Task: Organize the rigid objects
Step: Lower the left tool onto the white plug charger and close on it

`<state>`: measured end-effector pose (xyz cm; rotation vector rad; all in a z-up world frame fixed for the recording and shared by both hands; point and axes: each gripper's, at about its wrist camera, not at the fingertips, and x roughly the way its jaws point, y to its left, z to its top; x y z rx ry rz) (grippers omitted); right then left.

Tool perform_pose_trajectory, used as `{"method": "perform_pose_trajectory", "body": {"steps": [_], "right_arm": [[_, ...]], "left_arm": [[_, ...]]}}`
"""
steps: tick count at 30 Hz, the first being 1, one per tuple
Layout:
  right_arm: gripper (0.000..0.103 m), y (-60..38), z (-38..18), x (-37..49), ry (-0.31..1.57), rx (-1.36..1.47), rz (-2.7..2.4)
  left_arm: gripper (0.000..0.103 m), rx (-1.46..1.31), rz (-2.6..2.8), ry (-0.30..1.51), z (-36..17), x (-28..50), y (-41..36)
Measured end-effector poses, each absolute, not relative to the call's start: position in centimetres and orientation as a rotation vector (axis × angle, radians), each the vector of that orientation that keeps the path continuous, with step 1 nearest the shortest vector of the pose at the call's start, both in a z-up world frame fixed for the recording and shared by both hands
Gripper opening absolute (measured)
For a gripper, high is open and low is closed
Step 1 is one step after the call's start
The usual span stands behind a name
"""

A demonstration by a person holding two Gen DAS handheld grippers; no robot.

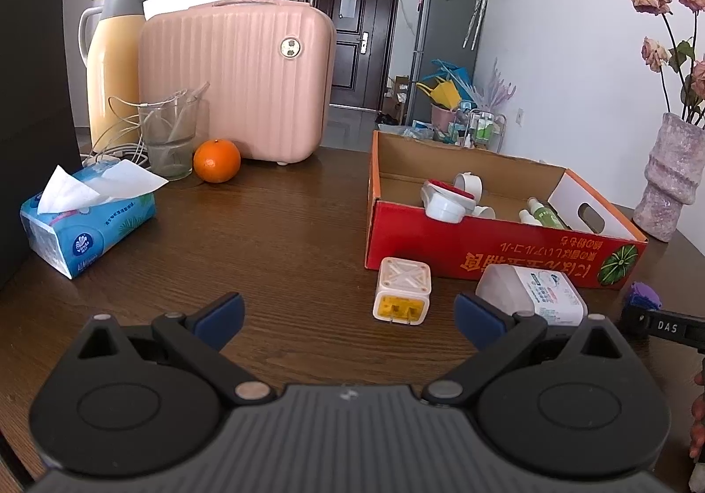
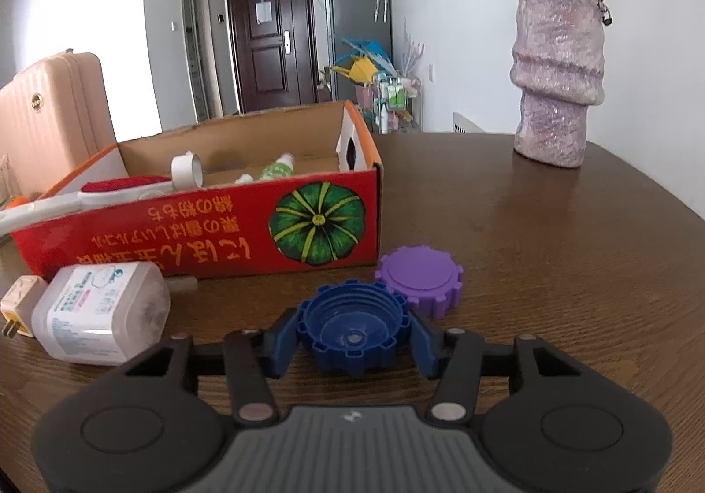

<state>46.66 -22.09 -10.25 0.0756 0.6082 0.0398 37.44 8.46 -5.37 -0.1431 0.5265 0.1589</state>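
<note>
- Our right gripper (image 2: 354, 339) has its blue pads pressed on either side of the blue cap (image 2: 352, 332), which sits open side up on the table (image 2: 551, 255); we read that as a clamp on the cap.
- Just ahead of it and a touch right, the purple cap (image 2: 418, 279) lies flat, close beside the blue one.
- The relation that matters: the red box (image 2: 198, 228) stands ahead and to the left of this gripper, its near wall between us and the inside, so we judge the cap must go up and over that wall.
- Our left gripper (image 1: 348, 316) hangs spread wide, gripping nothing.
- Just ahead of it, slightly right, the plug adapter (image 1: 402, 290) rests prongs toward us; the white bottle (image 1: 535, 292) lies on its side by the right finger.
- Both sit in front of the box, so we would call the left hand nearer to them.
</note>
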Motion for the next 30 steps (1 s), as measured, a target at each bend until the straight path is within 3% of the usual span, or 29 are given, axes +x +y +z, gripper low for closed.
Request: {"method": "perform_pose_trajectory", "body": {"steps": [30], "right_arm": [[0.052,-22.5,-8.2,42.9,0.457,0.15,0.051]], "left_arm": [[0.103,-0.104,0.178,0.612,-7.1,43.7,7.4]]}}
